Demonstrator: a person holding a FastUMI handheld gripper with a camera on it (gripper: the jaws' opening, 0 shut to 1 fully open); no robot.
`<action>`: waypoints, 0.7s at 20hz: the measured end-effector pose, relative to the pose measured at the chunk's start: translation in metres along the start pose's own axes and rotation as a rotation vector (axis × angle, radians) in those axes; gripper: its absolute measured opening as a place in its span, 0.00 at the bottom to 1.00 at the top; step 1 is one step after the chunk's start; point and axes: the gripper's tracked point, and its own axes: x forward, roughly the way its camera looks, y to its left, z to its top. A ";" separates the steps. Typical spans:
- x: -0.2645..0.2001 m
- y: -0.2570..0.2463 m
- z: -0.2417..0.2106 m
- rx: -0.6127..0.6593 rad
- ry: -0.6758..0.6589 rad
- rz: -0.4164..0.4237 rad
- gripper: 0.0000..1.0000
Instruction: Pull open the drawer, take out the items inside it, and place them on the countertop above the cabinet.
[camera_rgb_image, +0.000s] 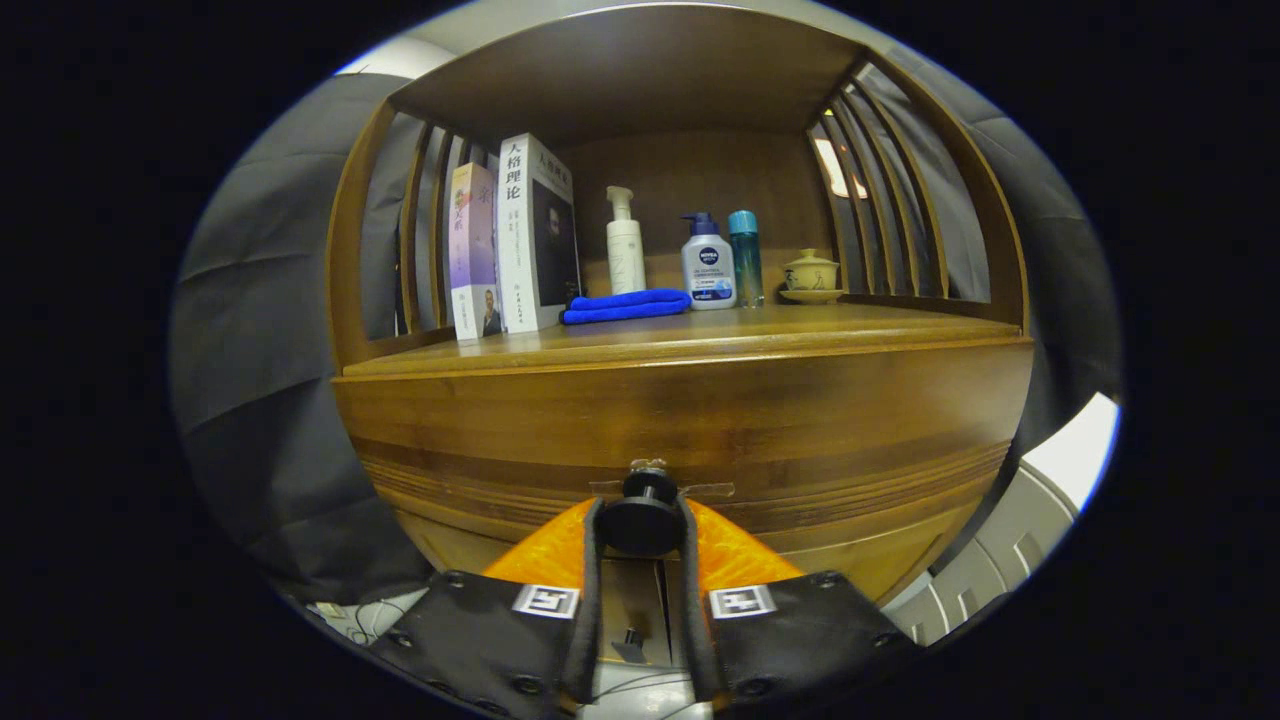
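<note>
The wooden cabinet's drawer front (690, 420) faces me, with a round black knob (641, 520) at its lower middle. My gripper (641, 530) is shut on that knob, one finger pressing each side of it. The drawer sits flush with the cabinet and its inside is hidden. Above the drawer runs the wooden countertop (800, 325), which carries several items.
On the countertop stand two upright books (515, 240), a folded blue cloth (625, 305), a white pump bottle (625, 245), a white-and-blue pump bottle (708, 262), a teal bottle (745, 255) and a small lidded cup (811, 275). Slatted wooden sides and a top shelf enclose it.
</note>
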 end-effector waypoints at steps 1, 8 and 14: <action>0.002 -0.001 0.000 -0.007 0.005 -0.004 0.33; -0.008 -0.002 -0.002 -0.034 0.028 -0.006 0.33; -0.033 0.000 -0.008 -0.043 0.035 0.010 0.32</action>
